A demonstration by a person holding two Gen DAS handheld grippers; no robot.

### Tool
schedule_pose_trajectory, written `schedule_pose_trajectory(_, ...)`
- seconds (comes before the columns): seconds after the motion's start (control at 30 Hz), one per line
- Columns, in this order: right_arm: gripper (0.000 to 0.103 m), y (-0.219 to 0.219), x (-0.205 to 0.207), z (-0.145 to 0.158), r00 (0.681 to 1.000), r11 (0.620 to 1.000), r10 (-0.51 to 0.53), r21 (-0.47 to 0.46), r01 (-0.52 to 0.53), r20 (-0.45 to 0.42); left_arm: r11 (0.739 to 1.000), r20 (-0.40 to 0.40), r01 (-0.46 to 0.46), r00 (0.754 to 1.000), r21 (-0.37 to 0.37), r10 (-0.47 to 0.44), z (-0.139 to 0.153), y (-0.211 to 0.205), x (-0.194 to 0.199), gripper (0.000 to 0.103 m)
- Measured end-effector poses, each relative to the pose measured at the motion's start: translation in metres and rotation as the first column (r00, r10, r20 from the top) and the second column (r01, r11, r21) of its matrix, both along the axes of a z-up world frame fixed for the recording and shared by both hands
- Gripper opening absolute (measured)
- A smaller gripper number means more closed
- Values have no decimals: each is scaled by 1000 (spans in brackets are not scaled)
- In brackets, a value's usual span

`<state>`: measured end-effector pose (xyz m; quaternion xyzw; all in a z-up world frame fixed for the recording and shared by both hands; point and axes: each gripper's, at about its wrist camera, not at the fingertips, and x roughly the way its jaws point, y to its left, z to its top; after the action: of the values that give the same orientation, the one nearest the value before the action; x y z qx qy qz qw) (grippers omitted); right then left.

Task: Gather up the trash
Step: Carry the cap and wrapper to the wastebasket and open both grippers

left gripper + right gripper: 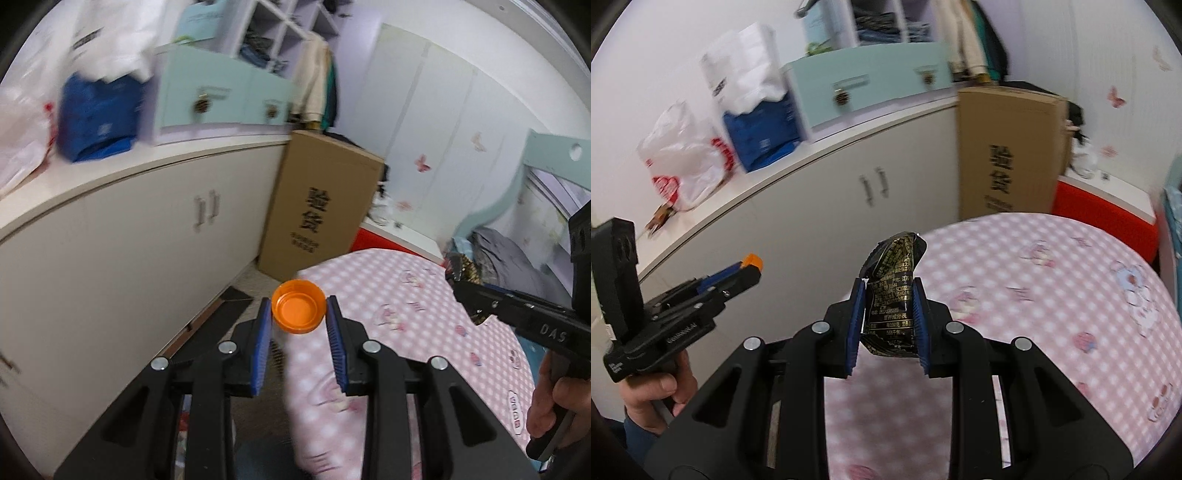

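Observation:
My left gripper (299, 308) is shut on an orange bottle cap (298, 311), held in the air above the left edge of a round table with a pink checked cloth (417, 321). The cap also shows in the right wrist view (753, 260) at the left gripper's tip. My right gripper (888, 291) is shut on a crumpled black snack wrapper with gold print (892, 295), held above the same table (1052, 295). The right gripper also shows at the right edge of the left wrist view (466, 291), still holding the wrapper (458, 267).
A long white cabinet (122, 236) runs along the left, with plastic bags (683, 155), a blue bag (96, 118) and a pale green drawer box (864, 81) on top. A tall cardboard box (317, 206) stands at the cabinet's end. A red-sided unit (1108, 214) stands behind the table.

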<state>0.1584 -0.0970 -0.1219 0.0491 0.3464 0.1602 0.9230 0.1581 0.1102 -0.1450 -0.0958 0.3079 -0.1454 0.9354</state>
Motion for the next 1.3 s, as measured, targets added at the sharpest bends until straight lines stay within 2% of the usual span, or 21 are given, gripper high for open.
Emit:
schedule_pose_trajectory(0.27,25,92,25,-21,986,988,157,4,-157,-59,992,-75,-128,989,-11,127,-36,75,-5,28)
schedule_pose_trajectory(0.47,25,163,47,-61,959,970,242,10,-244,-148,979,-155,-204,967,-4,201,-74,121,-3,28)
schedule_pose_trajectory(0.73,25,219,79,-136,915,966,245,6,-257,-320,971,-288,-241,929,7,233,-139,160,11,28)
schedule_pose_trajectory(1.03,28,232,109,-205,856,975,188,-13,-221,-481,978,-439,-208,878,5,189,-207,167,40,29)
schedule_pose_trajectory(1.07,31,232,112,-210,851,976,182,-15,-218,-492,978,-444,-209,875,7,190,-211,166,42,29)
schedule_pose_trajectory(1.1,48,232,114,-215,844,977,179,-9,-213,-505,978,-460,-208,867,11,189,-219,166,47,35)
schedule_pose_trajectory(1.13,62,232,116,-219,840,979,173,-3,-204,-514,978,-484,-206,854,17,188,-226,166,50,45)
schedule_pose_trajectory(1.17,81,231,118,-221,837,981,167,1,-195,-521,977,-502,-210,843,25,194,-231,166,52,68)
schedule_pose_trajectory(1.2,86,230,119,-223,830,982,161,7,-186,-533,971,-518,-233,826,47,223,-236,168,54,76)
schedule_pose_trajectory(1.23,87,230,119,-223,827,983,162,10,-186,-539,965,-517,-254,819,60,248,-239,171,54,76)
schedule_pose_trajectory(1.3,97,230,117,-221,833,982,156,-6,-188,-531,961,-526,-270,810,55,257,-242,177,50,80)
